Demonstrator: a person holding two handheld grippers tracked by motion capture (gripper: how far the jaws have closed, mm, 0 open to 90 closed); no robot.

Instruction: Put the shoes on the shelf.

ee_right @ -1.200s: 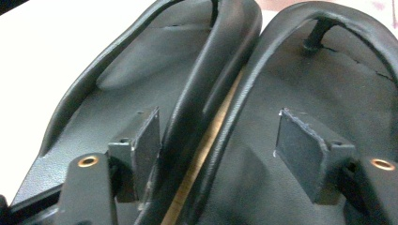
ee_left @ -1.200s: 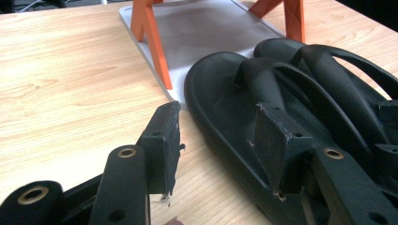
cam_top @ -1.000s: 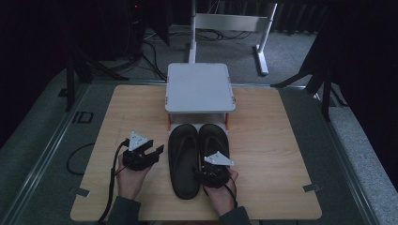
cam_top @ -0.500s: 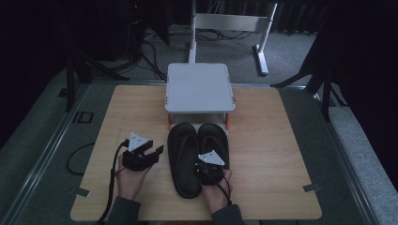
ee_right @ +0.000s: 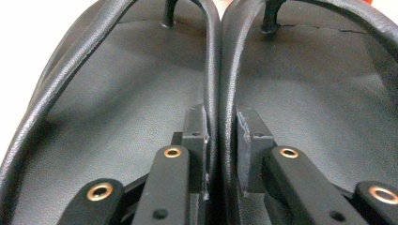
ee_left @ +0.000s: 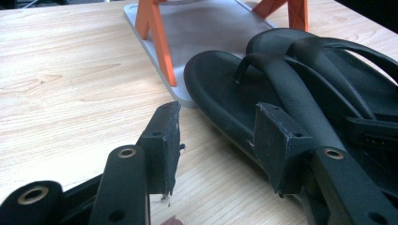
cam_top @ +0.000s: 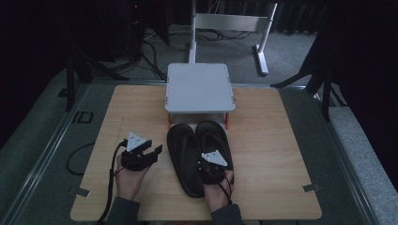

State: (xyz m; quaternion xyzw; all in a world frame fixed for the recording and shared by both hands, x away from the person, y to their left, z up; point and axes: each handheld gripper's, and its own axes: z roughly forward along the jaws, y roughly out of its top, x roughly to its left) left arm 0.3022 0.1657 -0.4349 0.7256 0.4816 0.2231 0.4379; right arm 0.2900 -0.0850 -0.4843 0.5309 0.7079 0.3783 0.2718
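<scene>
Black sandals [cam_top: 199, 154] | right gripper [ee_right: 220, 140] clenched on both inner straps | left gripper [cam_top: 149, 151] released, 9 o'clock | step: grasp | next: lift toward shelf [cam_top: 199, 86], 12 o'clock

- The right gripper [cam_top: 213, 169] covers the heel ends of the two black sandals [cam_top: 187, 154] from above, so how its jaws sit there can't be made out in the high view.
- In the right gripper view the sandals run off every edge; only the inner straps [ee_right: 213, 70] and footbeds show.
- The grey stand [cam_top: 199, 86] hides its own lower shelf and most of its orange legs [cam_top: 228, 121].
- In the left gripper view the stand's top is cut off.
</scene>
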